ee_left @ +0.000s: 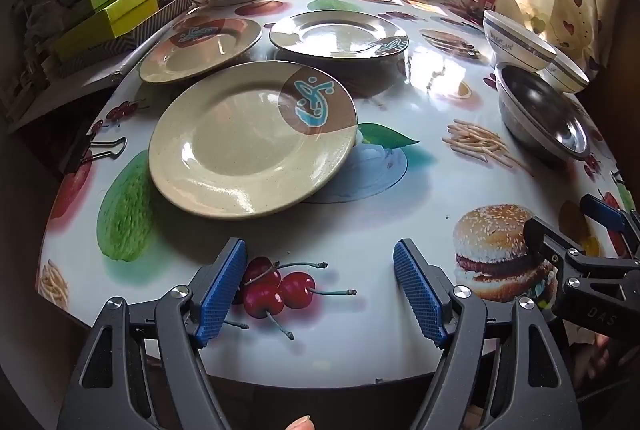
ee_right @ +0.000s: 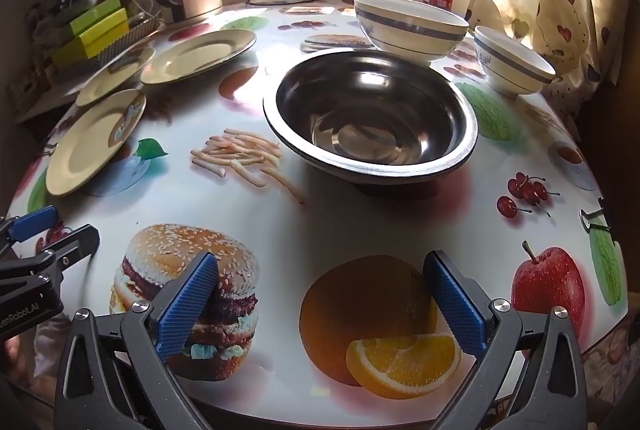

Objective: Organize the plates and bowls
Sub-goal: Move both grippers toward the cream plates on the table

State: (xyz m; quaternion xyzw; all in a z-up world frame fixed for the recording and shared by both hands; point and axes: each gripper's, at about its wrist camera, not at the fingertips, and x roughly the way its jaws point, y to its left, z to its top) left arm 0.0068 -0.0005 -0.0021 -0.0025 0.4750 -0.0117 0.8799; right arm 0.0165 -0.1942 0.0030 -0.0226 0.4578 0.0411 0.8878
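The left claw (ee_left: 320, 288) is wide open with nothing in it, and the near plate (ee_left: 244, 145) lies straight ahead of it on the table (ee_left: 360, 230), a little to the left. The right claw (ee_right: 320, 304) is open and empty too, and the metal bowl (ee_right: 370, 117) sits straight ahead, with two white bowls (ee_right: 408, 27) behind. The far plates are partly hidden, so I cannot tell if they touch.

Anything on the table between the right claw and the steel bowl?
Nothing real: in the right wrist view only bare printed tablecloth separates the open right claw from the steel bowl.
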